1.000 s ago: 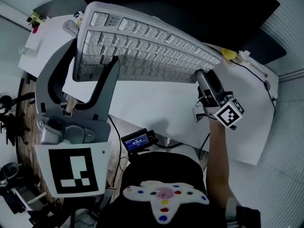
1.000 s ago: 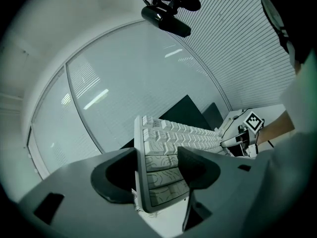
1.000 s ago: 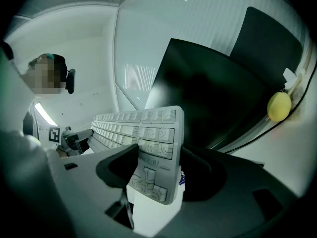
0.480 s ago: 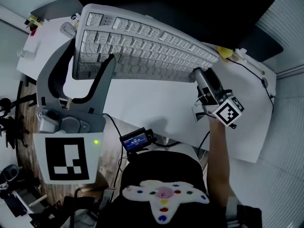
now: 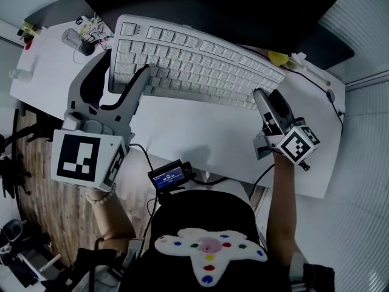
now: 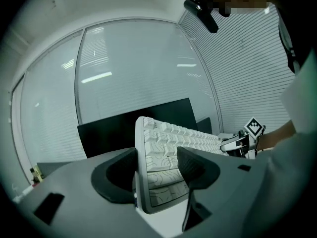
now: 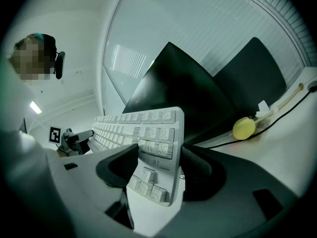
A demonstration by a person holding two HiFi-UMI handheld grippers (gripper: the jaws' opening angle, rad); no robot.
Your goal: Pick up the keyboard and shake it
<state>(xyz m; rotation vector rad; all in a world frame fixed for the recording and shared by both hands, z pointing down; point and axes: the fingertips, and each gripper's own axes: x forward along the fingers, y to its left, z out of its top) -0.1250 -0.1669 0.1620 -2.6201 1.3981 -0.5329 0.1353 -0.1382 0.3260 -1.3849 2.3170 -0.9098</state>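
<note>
The white keyboard [image 5: 194, 62] is held by its two ends in front of the black monitor [image 5: 206, 5]. My left gripper [image 5: 118, 78] is shut on its left end, one jaw behind it and one on the keys. My right gripper [image 5: 262, 99] is shut on its right end. In the left gripper view the keyboard [image 6: 161, 152] stands on edge between the dark pads [image 6: 198, 167] of the left gripper [image 6: 156, 170]. In the right gripper view the keyboard's [image 7: 148, 143] key side is pressed between the jaws of the right gripper [image 7: 153, 165].
The white table [image 5: 200, 139] lies below the keyboard. A yellow ball-like thing [image 5: 276, 58] and a cable sit at the back right. Small items [image 5: 79, 38] lie at the back left corner. A small device with a lit screen [image 5: 170, 176] hangs at the near edge.
The keyboard's left end has dropped and the board now lies flatter. My left gripper moved down and away from the camera with it. The right gripper shifted slightly.
</note>
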